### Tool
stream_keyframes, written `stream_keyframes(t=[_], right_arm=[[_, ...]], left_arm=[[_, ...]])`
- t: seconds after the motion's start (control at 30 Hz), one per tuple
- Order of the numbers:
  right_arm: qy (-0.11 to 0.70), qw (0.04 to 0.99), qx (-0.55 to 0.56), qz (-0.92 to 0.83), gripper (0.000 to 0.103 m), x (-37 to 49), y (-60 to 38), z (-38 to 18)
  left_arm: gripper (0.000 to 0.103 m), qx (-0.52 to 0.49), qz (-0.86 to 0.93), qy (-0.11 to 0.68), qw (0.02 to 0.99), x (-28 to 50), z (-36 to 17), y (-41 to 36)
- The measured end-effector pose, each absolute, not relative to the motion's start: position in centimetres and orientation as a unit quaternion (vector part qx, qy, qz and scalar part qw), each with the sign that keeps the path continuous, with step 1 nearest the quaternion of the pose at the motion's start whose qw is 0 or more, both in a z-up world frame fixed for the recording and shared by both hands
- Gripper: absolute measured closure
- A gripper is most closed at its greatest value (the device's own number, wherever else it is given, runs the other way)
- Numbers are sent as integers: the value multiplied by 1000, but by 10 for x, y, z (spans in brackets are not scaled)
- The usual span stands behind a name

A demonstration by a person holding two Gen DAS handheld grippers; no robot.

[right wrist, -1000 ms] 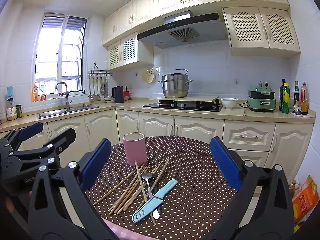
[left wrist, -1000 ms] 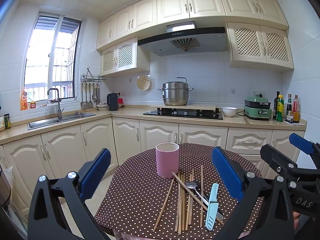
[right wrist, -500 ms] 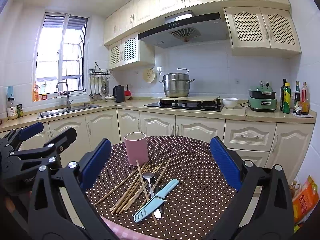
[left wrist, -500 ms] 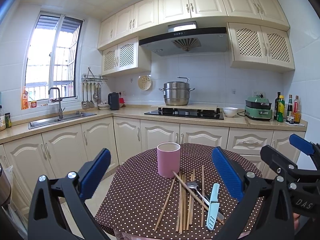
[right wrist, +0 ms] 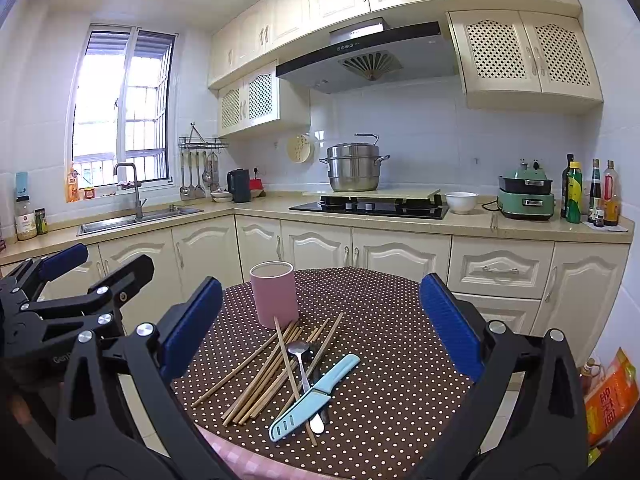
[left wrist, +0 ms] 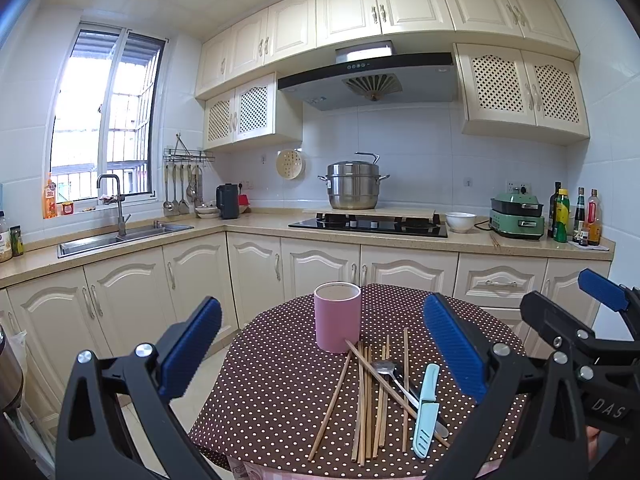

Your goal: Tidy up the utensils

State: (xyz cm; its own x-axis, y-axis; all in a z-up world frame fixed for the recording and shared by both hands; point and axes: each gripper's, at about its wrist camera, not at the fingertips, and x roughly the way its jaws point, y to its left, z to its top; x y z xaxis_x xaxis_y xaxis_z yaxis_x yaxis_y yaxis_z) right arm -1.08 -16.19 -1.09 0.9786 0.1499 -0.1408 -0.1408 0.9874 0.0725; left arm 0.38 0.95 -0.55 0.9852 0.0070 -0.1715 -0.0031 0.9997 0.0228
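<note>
Spread wide and holding nothing: blue fingers (left wrist: 192,344) of the left gripper (left wrist: 320,344), likewise the right gripper (right wrist: 320,324), both hanging above the near edge of the round dotted table (right wrist: 400,340), well short of any utensil.

Ahead of and between the fingers, farthest off: pink holder cup (left wrist: 337,318), upright, mouth open, seemingly empty, the likely home for everything. Just this side of it, fanned toward the fingers: chopsticks (left wrist: 366,396), a loose pile, one crossing diagonally over the rest. Toward the right fingers of that pile: light blue knife (right wrist: 316,396), sheathed, lying over the metal spoon (right wrist: 304,364) and one chopstick.

Judged best: start with the top layer. Lift the knife first, since pulling a stick from beneath would scatter the heap. Close across the handle, not the tip. For chopsticks, come down low and square to their length, pinch near the middle, and expect thin round sticks to roll or pivot. Steady the cup with the other gripper if it seems light. Drop in tip-down, clear of the rim.
</note>
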Motion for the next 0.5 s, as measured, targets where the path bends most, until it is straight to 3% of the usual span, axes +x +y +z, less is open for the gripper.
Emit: stream_keyframes(t=[0.5], right_arm=[[77,994,33,75,6,-10,-162,-11]], left_arm=[[4,13,5,90,996,0,-5,16]])
